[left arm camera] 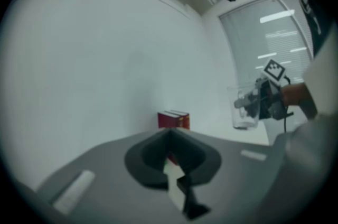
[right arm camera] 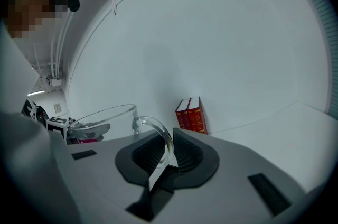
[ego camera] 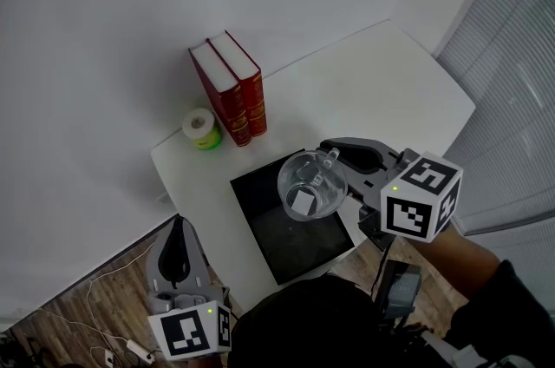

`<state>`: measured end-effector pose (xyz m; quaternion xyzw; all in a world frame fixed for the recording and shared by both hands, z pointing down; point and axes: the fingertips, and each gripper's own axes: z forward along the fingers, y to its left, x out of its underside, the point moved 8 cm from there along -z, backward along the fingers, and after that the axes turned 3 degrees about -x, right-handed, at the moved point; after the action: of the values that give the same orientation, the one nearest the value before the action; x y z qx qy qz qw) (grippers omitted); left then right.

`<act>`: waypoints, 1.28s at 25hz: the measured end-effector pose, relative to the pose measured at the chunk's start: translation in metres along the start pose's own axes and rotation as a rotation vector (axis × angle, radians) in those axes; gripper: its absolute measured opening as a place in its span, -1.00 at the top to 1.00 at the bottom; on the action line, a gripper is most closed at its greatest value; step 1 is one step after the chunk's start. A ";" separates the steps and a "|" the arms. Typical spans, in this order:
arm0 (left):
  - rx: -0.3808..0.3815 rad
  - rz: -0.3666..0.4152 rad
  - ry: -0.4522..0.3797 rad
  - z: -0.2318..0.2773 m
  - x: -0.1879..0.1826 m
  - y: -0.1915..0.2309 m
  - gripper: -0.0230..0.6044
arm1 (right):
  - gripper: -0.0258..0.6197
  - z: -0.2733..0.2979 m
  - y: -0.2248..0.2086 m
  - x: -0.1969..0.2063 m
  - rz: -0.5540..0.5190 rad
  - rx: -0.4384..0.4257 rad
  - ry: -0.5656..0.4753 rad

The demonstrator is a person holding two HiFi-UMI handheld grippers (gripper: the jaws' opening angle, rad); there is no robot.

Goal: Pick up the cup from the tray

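Observation:
A clear glass cup (ego camera: 310,184) with a handle hangs in the air over the black tray (ego camera: 295,252) on the white table. My right gripper (ego camera: 332,155) is shut on the cup's handle (right arm camera: 160,136), which runs down between its jaws; the bowl (right arm camera: 103,118) sticks out to the left in the right gripper view. The left gripper view shows the cup (left arm camera: 243,108) lifted at the right, with the right gripper (left arm camera: 260,103) behind it. My left gripper (ego camera: 177,229) hangs low at the left, off the table, jaws together and holding nothing.
Two red books (ego camera: 231,88) stand upright behind the tray, with a green and white tape roll (ego camera: 200,129) to their left. The white table (ego camera: 373,80) runs back to the right toward window blinds (ego camera: 512,54). Cables lie on the wooden floor (ego camera: 78,314).

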<state>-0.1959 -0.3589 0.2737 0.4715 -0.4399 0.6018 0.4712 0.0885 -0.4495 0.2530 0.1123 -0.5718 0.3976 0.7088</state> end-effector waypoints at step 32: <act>-0.049 -0.005 -0.007 -0.013 -0.004 -0.005 0.93 | 0.76 0.003 0.002 -0.004 -0.034 -0.042 -0.002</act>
<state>-0.1921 -0.3456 0.2680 0.4630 -0.4550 0.5881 0.4825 0.0849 -0.4514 0.2497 0.1074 -0.5788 0.3732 0.7171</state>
